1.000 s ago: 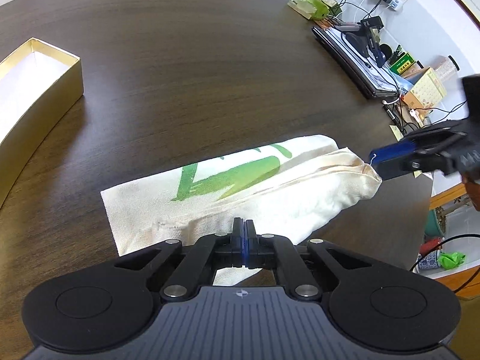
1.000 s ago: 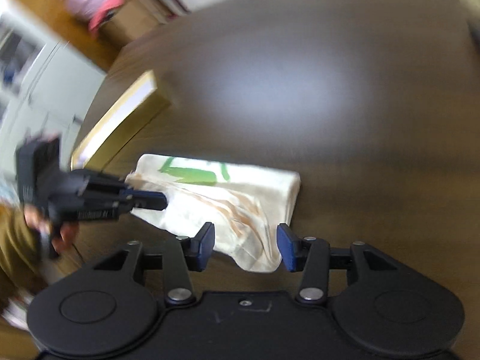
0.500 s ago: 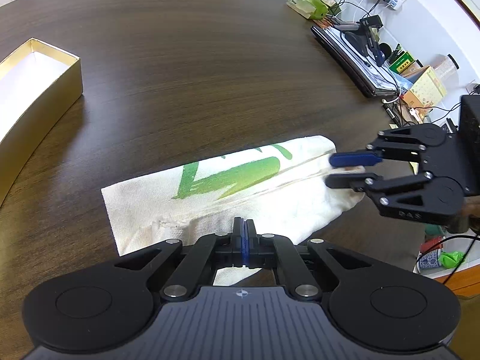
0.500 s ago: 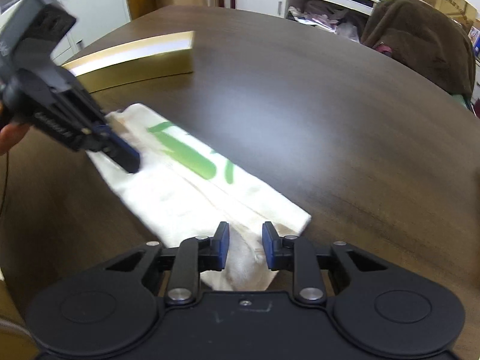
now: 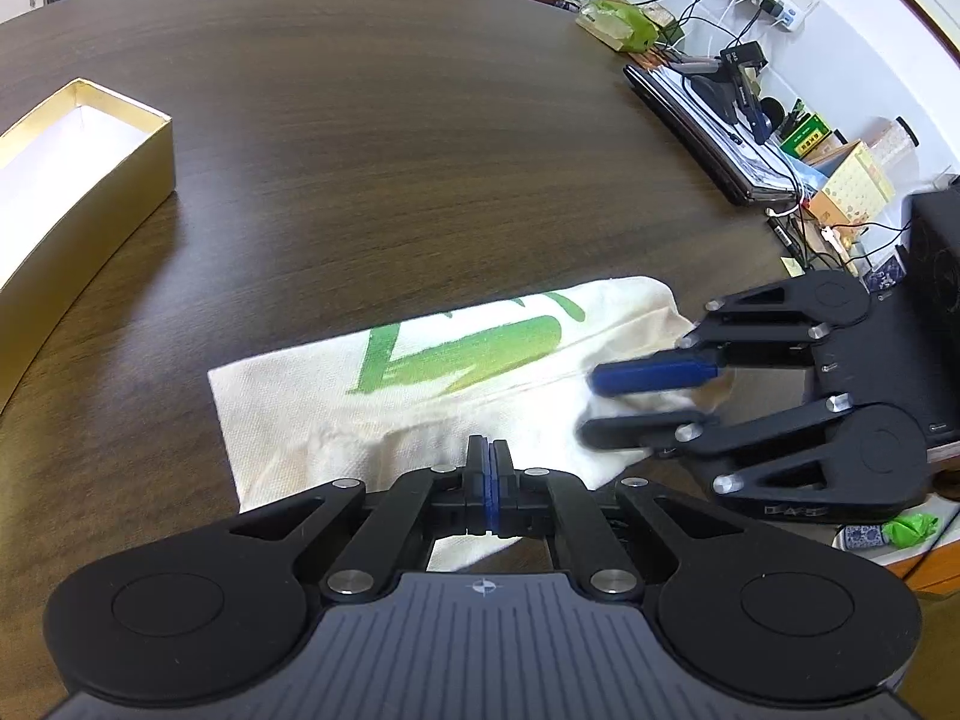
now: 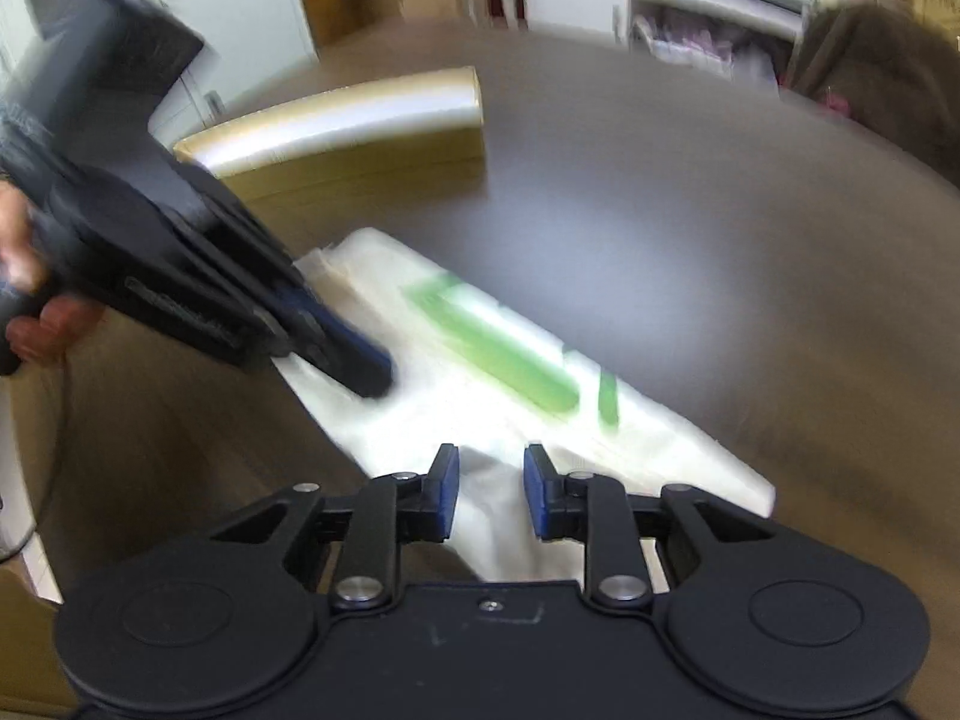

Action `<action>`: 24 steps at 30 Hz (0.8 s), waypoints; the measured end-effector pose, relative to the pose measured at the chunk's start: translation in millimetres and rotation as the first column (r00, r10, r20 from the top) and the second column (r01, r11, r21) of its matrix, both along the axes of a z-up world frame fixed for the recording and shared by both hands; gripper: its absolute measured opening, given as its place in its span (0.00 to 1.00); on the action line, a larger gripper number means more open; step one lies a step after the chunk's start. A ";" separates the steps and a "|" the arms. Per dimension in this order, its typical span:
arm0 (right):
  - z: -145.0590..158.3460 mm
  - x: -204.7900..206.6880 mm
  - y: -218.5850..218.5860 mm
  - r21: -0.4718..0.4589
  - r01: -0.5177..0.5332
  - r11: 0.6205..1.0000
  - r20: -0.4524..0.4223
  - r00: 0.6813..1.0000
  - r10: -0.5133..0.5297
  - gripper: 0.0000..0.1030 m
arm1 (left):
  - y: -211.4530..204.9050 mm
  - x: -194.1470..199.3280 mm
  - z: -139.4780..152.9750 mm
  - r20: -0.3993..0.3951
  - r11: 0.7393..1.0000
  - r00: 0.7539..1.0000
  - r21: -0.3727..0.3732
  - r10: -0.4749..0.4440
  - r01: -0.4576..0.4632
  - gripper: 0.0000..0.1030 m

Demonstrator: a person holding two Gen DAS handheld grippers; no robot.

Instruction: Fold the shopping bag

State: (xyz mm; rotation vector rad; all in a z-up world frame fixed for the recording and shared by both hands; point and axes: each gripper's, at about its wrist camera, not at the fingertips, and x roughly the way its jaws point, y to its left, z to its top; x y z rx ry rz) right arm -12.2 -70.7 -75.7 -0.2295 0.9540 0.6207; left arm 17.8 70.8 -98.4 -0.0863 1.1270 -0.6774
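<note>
- The shopping bag (image 5: 420,396) is cream woven cloth with a bold green printed mark, already folded into a long narrow strip and lying flat on the dark wooden table (image 5: 372,138).
- In the left wrist view the strip runs from about 8 o'clock up towards 3 o'clock; its surface shows soft creases and a seam line along its length.
- The green print (image 5: 462,354) sits on the half of the strip farther from the camera, near the middle.
- The left gripper (image 5: 487,468) is clenched tight, its blue pads pressed together at the strip's near edge; whether cloth is caught between them cannot be told.
- The right gripper (image 6: 491,492) has just been closing; a bunched end of the bag lies between its blue pads, which appear to press on the fabric.
- In the left wrist view that gripper reaches in from 3 o'clock over the strip's right end.
- A gold open box (image 5: 72,180) stands at 10 o'clock, well apart from the bag.
</note>
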 end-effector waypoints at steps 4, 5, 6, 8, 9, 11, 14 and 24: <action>-3.7 1.5 2.3 -0.027 -0.019 0.999 -0.001 1.000 0.019 0.21 | 10.7 -9.9 17.9 0.069 1.000 0.997 0.011 0.024 -0.025 0.03; -3.7 4.3 5.0 -0.031 -0.023 0.999 -0.008 1.000 0.023 0.21 | 13.1 -9.5 19.9 0.078 0.999 0.996 0.014 0.031 -0.032 0.03; -1.6 6.3 8.0 -0.034 -0.027 0.999 -0.014 1.000 0.026 0.21 | 15.6 -9.1 21.9 0.088 0.999 0.995 0.017 0.038 -0.040 0.03; -1.7 9.0 8.8 -0.035 -0.028 0.999 -0.026 0.999 0.027 0.21 | 19.4 -8.2 24.0 0.104 0.998 0.993 0.033 0.051 -0.055 0.03; -0.9 9.1 9.7 -0.040 -0.032 0.999 -0.028 0.999 0.031 0.21 | 19.9 -7.4 21.0 0.104 0.997 0.993 0.053 0.053 -0.059 0.02; 2.5 9.0 9.3 -0.044 -0.035 0.998 -0.036 0.999 0.034 0.20 | 25.0 -5.6 14.8 0.096 0.997 0.993 0.045 0.066 -0.070 0.02; 4.4 9.8 8.7 -0.045 -0.036 0.998 -0.044 0.998 0.034 0.20 | 37.5 -0.1 4.1 0.046 0.993 0.993 -0.026 0.112 -0.111 0.04; 6.2 13.7 18.0 -0.074 -0.085 0.994 -0.039 0.996 0.083 0.21 | -14.8 -18.5 25.8 0.191 0.980 0.973 0.171 -0.130 0.097 0.05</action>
